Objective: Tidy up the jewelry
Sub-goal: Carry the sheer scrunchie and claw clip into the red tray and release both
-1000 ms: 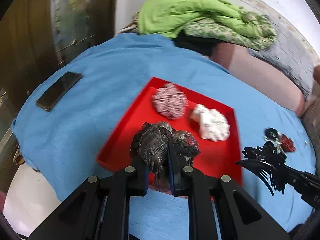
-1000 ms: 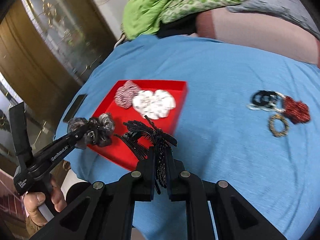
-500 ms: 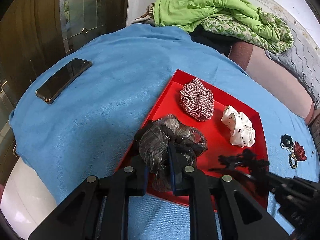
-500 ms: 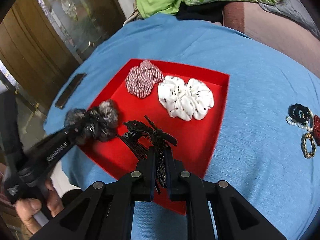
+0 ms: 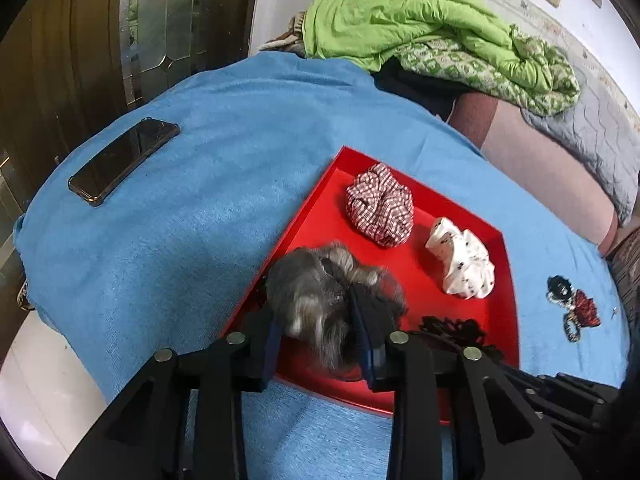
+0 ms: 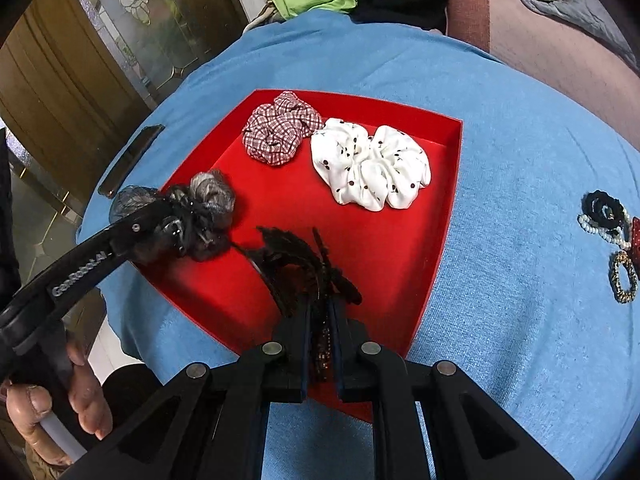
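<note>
A red tray (image 5: pixel 420 272) lies on a blue cloth and holds a red-checked scrunchie (image 5: pixel 380 206) and a white spotted scrunchie (image 5: pixel 464 264). My left gripper (image 5: pixel 316 306) hangs over the tray's near left corner. Its jaws are opening, and a blurred grey-black scrunchie (image 5: pixel 316 280) sits loose between and around the fingers. In the right wrist view the same scrunchie (image 6: pixel 208 196) bunches at the left gripper's tip (image 6: pixel 176 220). My right gripper (image 6: pixel 320 312) is shut on a black beaded hair clip (image 6: pixel 296 264), low over the tray's (image 6: pixel 400 264) near part.
A dark phone (image 5: pixel 122 160) lies on the cloth at far left, near the table's edge. A small heap of bracelets and beads (image 6: pixel 612 240) rests on the cloth right of the tray. A green blanket (image 5: pixel 420 32) is piled behind. A hand (image 6: pixel 60 412) grips the left tool.
Both grippers have come in low over the tray. The right one carried the hair clip from beside the tray to above it. The left jaws have spread and the grey scrunchie has loosened.
</note>
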Demonstrator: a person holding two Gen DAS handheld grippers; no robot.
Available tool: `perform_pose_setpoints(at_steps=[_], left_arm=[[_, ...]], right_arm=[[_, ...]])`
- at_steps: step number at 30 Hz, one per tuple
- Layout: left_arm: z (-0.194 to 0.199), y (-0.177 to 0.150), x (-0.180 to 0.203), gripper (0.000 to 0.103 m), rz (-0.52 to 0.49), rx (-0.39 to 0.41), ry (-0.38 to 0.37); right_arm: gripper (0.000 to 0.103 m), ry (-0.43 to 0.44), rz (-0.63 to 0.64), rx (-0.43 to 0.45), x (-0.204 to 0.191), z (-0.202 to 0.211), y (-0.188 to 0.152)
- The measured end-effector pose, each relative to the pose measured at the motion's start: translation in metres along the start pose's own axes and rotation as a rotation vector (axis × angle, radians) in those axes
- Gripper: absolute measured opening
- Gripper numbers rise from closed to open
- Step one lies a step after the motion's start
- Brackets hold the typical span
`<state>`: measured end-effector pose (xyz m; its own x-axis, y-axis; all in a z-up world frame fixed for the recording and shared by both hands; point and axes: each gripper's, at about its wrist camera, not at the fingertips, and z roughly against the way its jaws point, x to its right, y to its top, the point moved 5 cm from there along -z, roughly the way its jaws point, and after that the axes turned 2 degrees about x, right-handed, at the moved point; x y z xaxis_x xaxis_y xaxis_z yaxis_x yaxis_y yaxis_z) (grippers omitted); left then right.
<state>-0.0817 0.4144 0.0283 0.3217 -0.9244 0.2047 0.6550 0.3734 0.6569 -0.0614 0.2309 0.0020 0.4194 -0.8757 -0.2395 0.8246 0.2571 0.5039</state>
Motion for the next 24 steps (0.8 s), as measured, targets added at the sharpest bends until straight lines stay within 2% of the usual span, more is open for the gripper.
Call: perform_pose_setpoints(at_steps=[2,3,5,6,7,13,17,24], left_arm=[[0.008,0.003,0.000,0.037,0.017,0.015,-0.004],[0.011,0.004,-0.001,0.040,0.024,0.021,-0.005],[0.020,0.007,-0.003,0.047,0.042,0.037,-0.007],[0.025,0.008,-0.003,0.048,0.049,0.045,-0.009],[0.028,0.009,-0.003,0.048,0.052,0.050,-0.009],[0.051,0.013,0.002,0.049,0.040,0.074,0.002],[0.062,0.013,0.016,0.054,0.006,0.089,0.011],[0.068,0.004,0.059,0.054,-0.085,0.074,-0.002]], right_arm=[[0.012,-0.001,0.000,0.007,0.000,0.003,0.001],[0.018,-0.003,0.000,0.012,0.001,0.005,0.001],[0.036,0.000,-0.005,0.030,0.002,0.011,0.001],[0.052,0.006,-0.012,0.043,0.002,0.014,0.001],[0.060,0.009,-0.019,0.060,0.003,0.019,0.001],[0.060,0.047,-0.022,0.087,0.002,0.038,-0.004],[0.060,0.054,-0.010,0.107,0.005,0.051,-0.011],[0.062,0.038,-0.059,0.147,0.046,0.080,-0.031]])
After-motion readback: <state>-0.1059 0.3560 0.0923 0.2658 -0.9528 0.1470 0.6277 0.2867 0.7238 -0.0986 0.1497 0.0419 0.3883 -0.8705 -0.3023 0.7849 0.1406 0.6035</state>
